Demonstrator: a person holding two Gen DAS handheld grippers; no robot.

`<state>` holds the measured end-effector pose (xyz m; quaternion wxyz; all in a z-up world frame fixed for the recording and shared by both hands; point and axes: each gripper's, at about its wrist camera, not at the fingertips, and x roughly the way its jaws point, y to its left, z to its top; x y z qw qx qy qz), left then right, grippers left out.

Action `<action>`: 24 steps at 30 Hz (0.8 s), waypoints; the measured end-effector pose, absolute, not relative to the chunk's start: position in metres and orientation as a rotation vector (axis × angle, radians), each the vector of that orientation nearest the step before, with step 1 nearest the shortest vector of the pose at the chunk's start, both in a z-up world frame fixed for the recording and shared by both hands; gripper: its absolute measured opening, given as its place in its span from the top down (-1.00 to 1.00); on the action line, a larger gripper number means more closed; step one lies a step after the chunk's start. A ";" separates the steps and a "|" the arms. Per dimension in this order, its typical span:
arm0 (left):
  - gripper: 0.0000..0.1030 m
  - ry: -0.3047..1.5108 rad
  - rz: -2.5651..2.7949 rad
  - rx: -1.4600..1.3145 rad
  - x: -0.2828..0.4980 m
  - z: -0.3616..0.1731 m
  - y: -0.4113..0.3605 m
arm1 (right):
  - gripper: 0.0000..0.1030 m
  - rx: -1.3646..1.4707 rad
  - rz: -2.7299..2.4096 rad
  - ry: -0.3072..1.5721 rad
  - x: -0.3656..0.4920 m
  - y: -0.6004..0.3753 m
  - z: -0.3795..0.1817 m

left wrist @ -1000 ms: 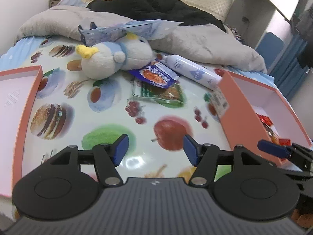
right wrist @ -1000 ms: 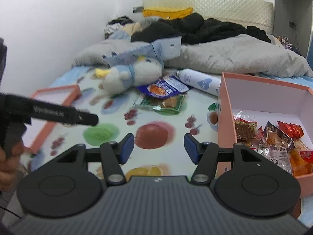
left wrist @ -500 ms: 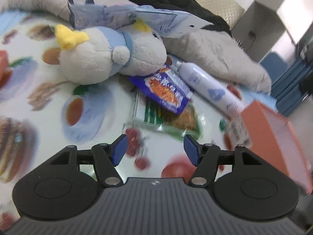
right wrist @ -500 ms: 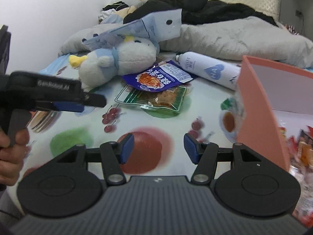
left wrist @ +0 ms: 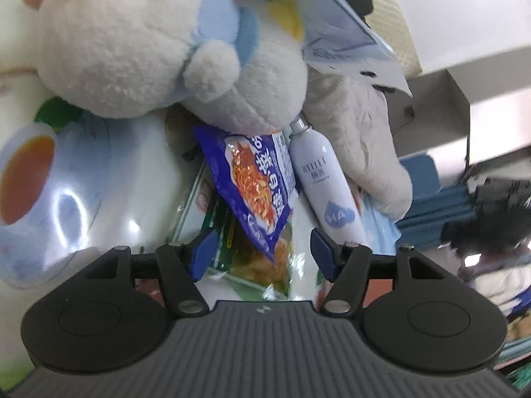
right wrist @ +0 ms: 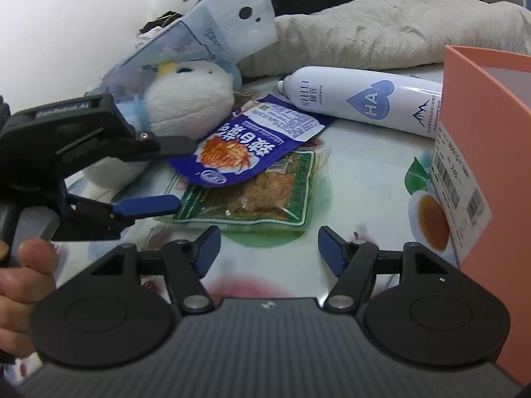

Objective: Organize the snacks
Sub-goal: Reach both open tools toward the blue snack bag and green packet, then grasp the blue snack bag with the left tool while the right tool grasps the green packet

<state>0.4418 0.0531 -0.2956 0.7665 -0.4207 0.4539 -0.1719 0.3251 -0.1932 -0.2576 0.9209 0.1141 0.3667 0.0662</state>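
Left hand-held gripper [right wrist: 179,174] open, jaws w/ nothing pinched, at near corner of blue snack packet [right wrist: 245,147] lying on green-edged snack pack [right wrist: 265,195] by plush toy [right wrist: 189,99]; right hand-held gripper [right wrist: 268,248] opening, empty. Packet prob light, crinkly, slippery; pinch flat sealed edge

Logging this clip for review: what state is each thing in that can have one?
left gripper: open, fingers either side of the blue packet's corner, not pressing.
right gripper: opening, nothing between its fingers.
blue packet: sealed, lying on the green packet.
green packet: sealed, flat.
spray bottle: lying on its side.
pink box: open-topped.
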 end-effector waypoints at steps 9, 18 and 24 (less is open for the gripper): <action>-0.30 1.045 -0.286 -1.021 0.465 -0.309 0.046 | -0.55 0.317 0.131 0.742 0.342 -0.205 -0.265; -0.10 1.054 -0.206 -1.024 0.473 -0.306 0.027 | -0.09 0.345 0.159 0.754 0.355 -0.200 -0.269; 0.02 1.032 -0.159 -1.053 0.488 -0.310 0.017 | 0.40 0.277 0.146 0.763 0.351 -0.199 -0.270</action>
